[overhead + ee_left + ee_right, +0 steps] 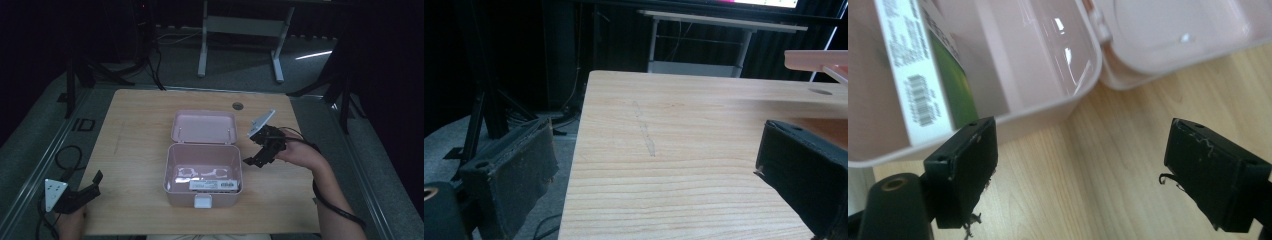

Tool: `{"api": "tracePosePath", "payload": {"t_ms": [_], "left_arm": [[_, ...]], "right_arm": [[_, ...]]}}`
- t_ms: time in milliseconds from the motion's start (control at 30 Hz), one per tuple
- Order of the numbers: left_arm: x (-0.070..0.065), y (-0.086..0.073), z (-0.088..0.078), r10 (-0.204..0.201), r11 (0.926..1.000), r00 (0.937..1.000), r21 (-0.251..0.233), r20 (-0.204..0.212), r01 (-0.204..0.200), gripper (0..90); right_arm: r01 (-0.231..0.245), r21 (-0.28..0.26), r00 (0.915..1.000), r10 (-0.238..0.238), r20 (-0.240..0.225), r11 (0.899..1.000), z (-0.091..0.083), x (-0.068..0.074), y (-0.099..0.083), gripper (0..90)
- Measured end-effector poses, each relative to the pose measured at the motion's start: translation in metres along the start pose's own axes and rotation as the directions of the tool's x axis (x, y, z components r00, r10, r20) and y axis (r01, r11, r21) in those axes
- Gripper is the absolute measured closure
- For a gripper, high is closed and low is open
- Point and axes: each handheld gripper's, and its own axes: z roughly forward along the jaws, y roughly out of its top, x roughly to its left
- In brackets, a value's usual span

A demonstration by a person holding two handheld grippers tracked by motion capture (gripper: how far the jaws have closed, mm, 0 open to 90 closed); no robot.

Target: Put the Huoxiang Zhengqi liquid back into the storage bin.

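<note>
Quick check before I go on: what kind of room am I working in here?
Probably a lab or recording studio, not a home. A wooden table sits on grey carpet among black stands and dark curtains, with a white desk frame behind. A person holds cabled tongs beside an open pink box.

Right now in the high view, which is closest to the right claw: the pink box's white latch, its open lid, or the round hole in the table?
From the right claw:
1. Open lid, to its left, nearest.
2. Round hole, beyond it toward the table's far edge.
3. White latch, at the box's near front, farthest.

pale pink box (202, 150), light wood-grain table (135, 130), white barcoded carton (915, 80).
</note>
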Motion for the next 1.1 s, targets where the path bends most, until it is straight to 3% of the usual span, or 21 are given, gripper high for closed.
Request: {"api": "tracePosePath", "payload": {"t_ms": [133, 267, 500, 600, 767, 900, 967, 1100], "left_arm": [[0.000, 0.000, 0.000, 0.001, 1.0000, 1.0000, 0.000, 0.000, -0.001, 3.1], [0.000, 0.000, 0.000, 0.002, 1.0000, 1.0000, 0.002, 0.000, -0.002, 3.1], [0.000, 0.000, 0.000, 0.000, 1.0000, 1.0000, 0.001, 0.000, 0.000, 3.1], [0.000, 0.000, 0.000, 0.000, 1.0000, 1.0000, 0.000, 0.000, 0.000, 3.1], [0.000, 0.000, 0.000, 0.001, 1.0000, 1.0000, 0.000, 0.001, -0.001, 3.1], [0.000, 0.000, 0.000, 0.001, 1.0000, 1.0000, 0.000, 0.002, -0.001, 3.1], [0.000, 0.000, 0.000, 0.001, 1.0000, 1.0000, 0.000, 0.001, -0.001, 3.1], [0.000, 0.000, 0.000, 0.000, 1.0000, 1.0000, 0.000, 0.001, 0.000, 3.1]], "right_arm": [[-0.022, 0.010, 0.9996, 0.022, 0.019, 1.000, 0.015, -0.004, -0.016, 13.5], [-0.091, -0.038, 0.9949, 0.092, 0.041, 0.995, 0.031, -0.011, -0.034, 13.5], [-0.178, -0.133, 0.9721, 0.195, 0.130, 0.975, 0.063, -0.018, -0.058, 12.7], [-0.214, -0.173, 0.9583, 0.241, 0.154, 0.961, 0.075, -0.021, -0.067, 12.2], [-0.271, -0.271, 0.9206, 0.331, 0.207, 0.924, 0.090, -0.025, -0.081, 12.2], [-0.272, -0.326, 0.8949, 0.362, 0.261, 0.906, 0.097, -0.026, -0.089, 12.1], [-0.278, -0.357, 0.8750, 0.388, 0.289, 0.892, 0.100, -0.026, -0.093, 12.1], [-0.319, -0.393, 0.8563, 0.440, 0.270, 0.862, 0.104, -0.027, -0.102, 12.1]]}}
